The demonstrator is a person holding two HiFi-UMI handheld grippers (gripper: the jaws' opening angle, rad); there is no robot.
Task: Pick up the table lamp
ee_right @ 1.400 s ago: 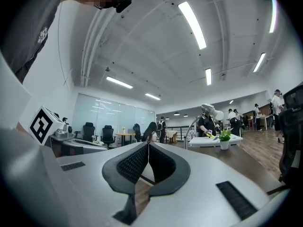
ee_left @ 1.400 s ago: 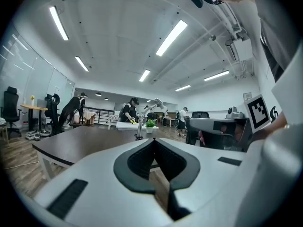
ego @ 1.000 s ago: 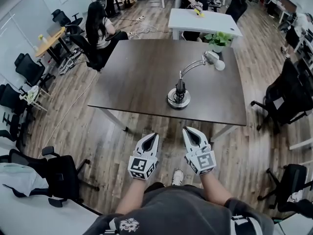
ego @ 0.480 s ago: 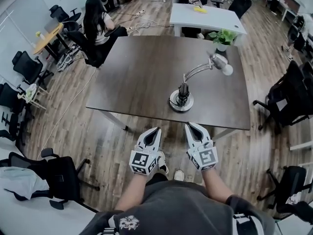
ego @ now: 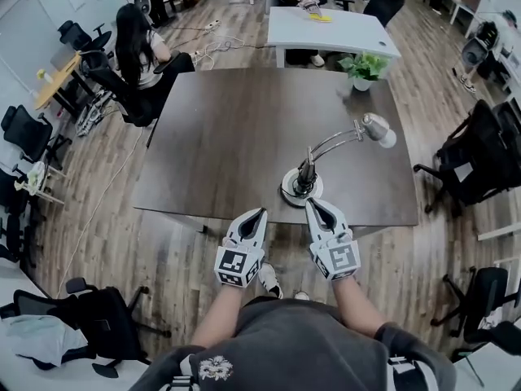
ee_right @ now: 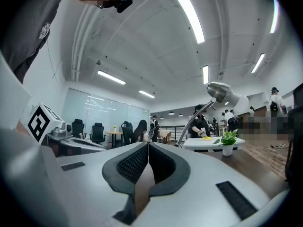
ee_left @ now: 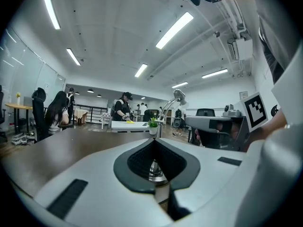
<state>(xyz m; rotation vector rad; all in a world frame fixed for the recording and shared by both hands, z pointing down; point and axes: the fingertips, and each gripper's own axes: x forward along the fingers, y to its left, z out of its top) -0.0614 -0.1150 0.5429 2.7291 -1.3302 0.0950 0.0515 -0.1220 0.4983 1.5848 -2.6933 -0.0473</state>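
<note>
The table lamp (ego: pixel 302 187) stands near the front edge of the dark brown table (ego: pixel 220 145). It has a round silver base, a curved chrome arm and a silver head (ego: pixel 378 128) to the right. My left gripper (ego: pixel 260 213) is shut and empty at the table's front edge, left of the base. My right gripper (ego: pixel 313 204) is shut and empty just in front of the base, apart from it. In the left gripper view the lamp's base (ee_left: pixel 154 170) shows through the hollow behind the gripper's (ee_left: pixel 154 140) closed tips. The right gripper view shows the lamp's head (ee_right: pixel 221 92) above and right of the gripper (ee_right: pixel 147 144).
A small potted plant (ego: pixel 362 68) sits at the table's far right corner. Beyond it a person works at a white table (ego: pixel 330 29). Another person (ego: pixel 134 47) sits at the far left corner. Black office chairs (ego: pixel 472 157) stand to the right and lower left (ego: pixel 106 316).
Both grippers have moved forward to the table's front edge, still shut. The lamp base now lies just past the right gripper's tips.
</note>
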